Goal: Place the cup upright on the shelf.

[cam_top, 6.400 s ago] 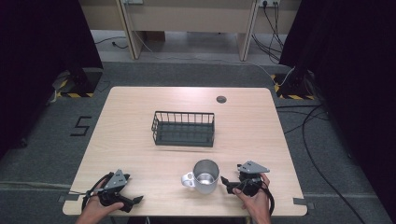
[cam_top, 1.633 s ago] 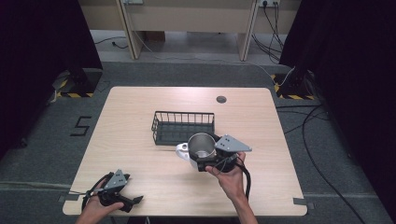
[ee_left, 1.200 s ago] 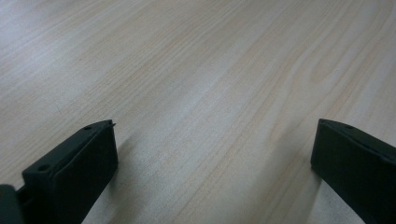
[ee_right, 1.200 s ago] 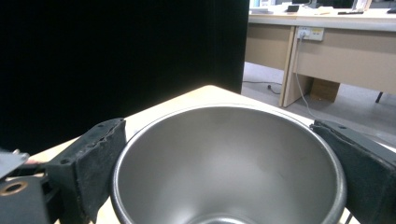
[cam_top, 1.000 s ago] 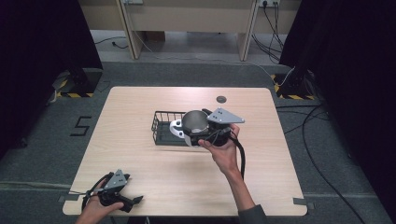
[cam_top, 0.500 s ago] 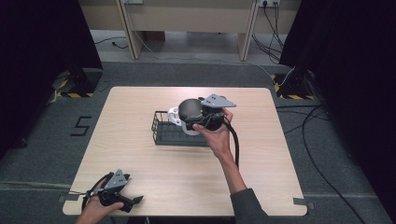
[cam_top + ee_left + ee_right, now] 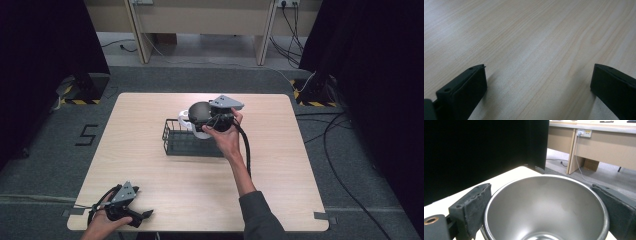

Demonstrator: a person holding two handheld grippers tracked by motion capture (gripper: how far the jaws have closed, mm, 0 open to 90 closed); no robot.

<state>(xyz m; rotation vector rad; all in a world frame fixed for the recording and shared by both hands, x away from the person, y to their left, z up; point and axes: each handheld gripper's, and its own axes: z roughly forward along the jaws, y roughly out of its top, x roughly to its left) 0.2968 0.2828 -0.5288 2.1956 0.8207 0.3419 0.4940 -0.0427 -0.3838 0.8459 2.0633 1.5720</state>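
High view has my right gripper (image 7: 212, 120) clamped across the shiny steel mug with the white handle (image 7: 196, 116), held above the black wire basket (image 7: 186, 142) for dropping in, I guess, while my left gripper (image 7: 131, 211) sits jaws-apart on the pale wooden table (image 7: 300, 165), out of the way.

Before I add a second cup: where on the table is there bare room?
The table is bare right of the wire basket and along its far edge. Bare too between the basket and the left gripper. Crowded over the basket, where the right gripper holds the steel cup.
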